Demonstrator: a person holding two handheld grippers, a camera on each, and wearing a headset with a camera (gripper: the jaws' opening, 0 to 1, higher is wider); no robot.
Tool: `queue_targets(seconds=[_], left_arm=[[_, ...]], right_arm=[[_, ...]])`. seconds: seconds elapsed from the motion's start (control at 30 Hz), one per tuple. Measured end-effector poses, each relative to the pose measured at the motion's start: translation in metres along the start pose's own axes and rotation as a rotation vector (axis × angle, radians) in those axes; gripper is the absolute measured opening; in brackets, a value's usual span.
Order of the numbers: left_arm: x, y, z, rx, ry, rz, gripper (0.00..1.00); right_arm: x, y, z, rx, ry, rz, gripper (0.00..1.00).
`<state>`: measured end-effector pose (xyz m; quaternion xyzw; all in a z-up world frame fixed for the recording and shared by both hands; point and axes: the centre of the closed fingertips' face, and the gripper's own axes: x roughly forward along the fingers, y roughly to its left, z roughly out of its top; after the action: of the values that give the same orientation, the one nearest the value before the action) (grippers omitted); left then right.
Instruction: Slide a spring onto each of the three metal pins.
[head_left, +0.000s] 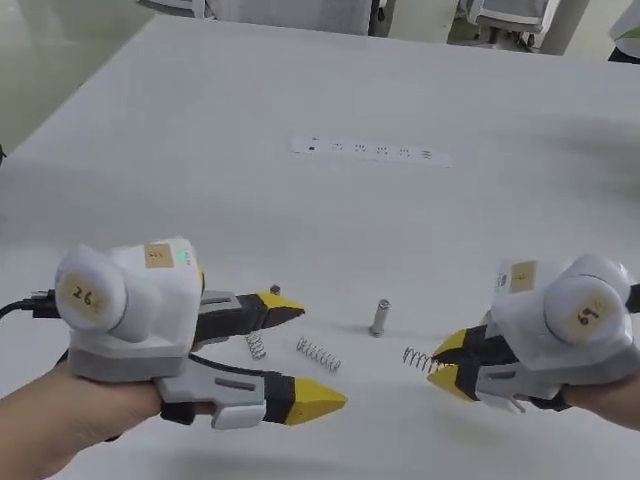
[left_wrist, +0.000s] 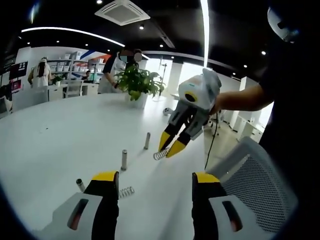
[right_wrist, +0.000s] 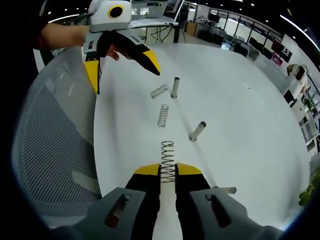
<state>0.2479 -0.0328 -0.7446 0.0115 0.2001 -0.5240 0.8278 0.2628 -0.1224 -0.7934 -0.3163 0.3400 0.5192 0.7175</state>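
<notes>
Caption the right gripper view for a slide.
The right gripper, jaws shut on a spring, faces three pins and two loose springs on the table; the left gripper hangs open beyond.

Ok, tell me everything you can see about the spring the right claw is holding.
The spring is a thin, silvery wire coil, metal by its look. The right claw is shut on one end, between its yellow tips; the rest sticks straight out ahead over the white table, unbent.

"26" sticker (head_left: 86, 296) on L gripper (head_left: 320, 356), "19" on R gripper (head_left: 436, 365)
</notes>
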Motion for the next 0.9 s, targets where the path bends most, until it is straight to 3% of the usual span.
queue_targets(seconds=[0.2, 0.47, 0.9], left_arm=[[0.010, -0.002, -0.005, 0.009, 0.016, -0.023, 0.50], [0.017, -0.002, -0.004, 0.017, 0.007, -0.032, 0.46], [0.033, -0.012, -0.007, 0.039, 0.022, -0.063, 0.42]], right_arm=[[0.000, 0.004, 0.002, -0.039, 0.002, 0.011, 0.08], [-0.001, 0.010, 0.004, -0.081, 0.002, 0.026, 0.08], [-0.001, 0.019, 0.017, -0.132, -0.036, 0.055, 0.08]])
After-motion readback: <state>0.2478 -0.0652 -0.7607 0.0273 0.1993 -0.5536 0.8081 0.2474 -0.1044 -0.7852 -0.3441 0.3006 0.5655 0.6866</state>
